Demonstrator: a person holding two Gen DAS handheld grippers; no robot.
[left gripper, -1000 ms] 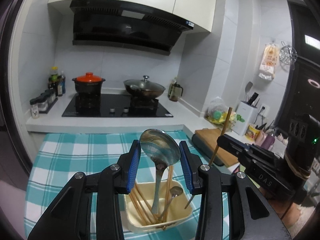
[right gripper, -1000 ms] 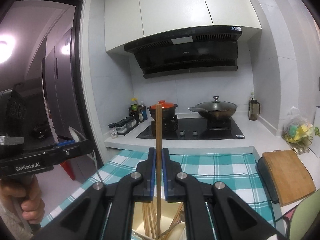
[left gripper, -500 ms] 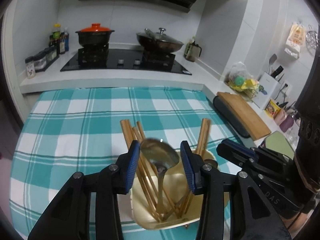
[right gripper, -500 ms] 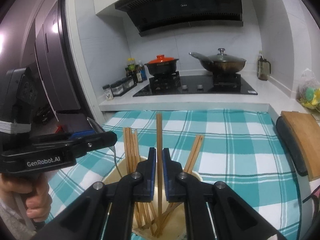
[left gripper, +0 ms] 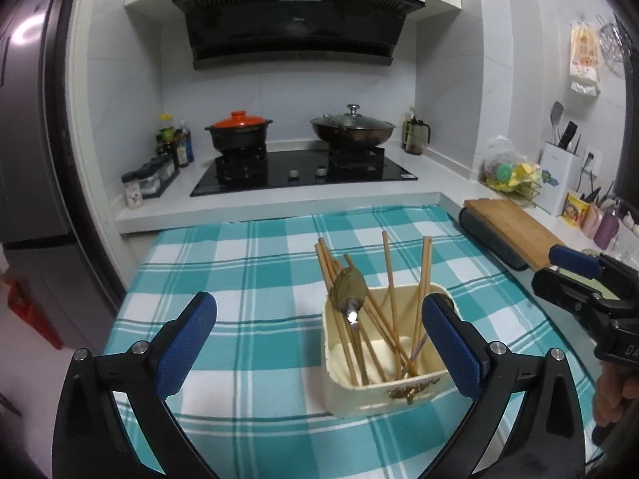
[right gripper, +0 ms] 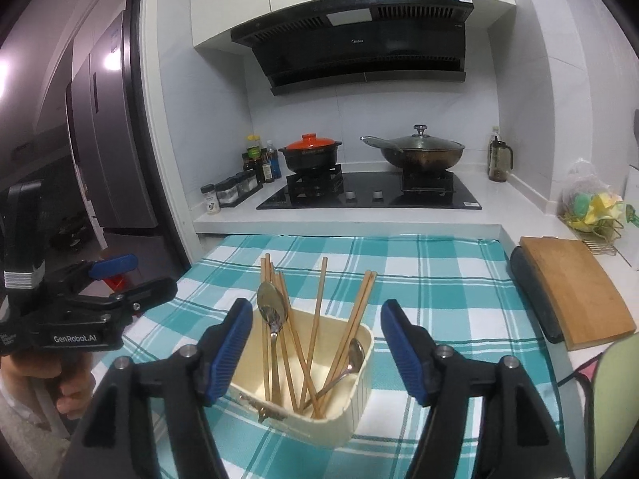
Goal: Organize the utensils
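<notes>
A cream utensil holder [left gripper: 383, 397] [right gripper: 351, 407] stands on the teal checked tablecloth [left gripper: 259, 271]. It holds several wooden chopsticks [left gripper: 389, 275] [right gripper: 319, 307], a large metal spoon [left gripper: 349, 291] [right gripper: 272, 307] leaning bowl-up, and a smaller spoon [right gripper: 353, 353]. My left gripper [left gripper: 319, 343] is open and empty, just in front of the holder. My right gripper [right gripper: 315, 347] is open and empty, also just in front of the holder. Each gripper shows in the other's view, the right [left gripper: 575, 275] and the left [right gripper: 104, 287].
A wooden cutting board [left gripper: 519, 231] [right gripper: 575, 283] lies on a dark mat at the table's right edge. Behind the table is a white counter with a hob, an orange-lidded pot [left gripper: 239, 131], a wok [left gripper: 351, 129], spice jars [left gripper: 151, 175] and a knife block [left gripper: 559, 175].
Both grippers have opened. The left let go of the large spoon and the right let go of a chopstick; both now stand in the holder. Both grippers have drawn back.
</notes>
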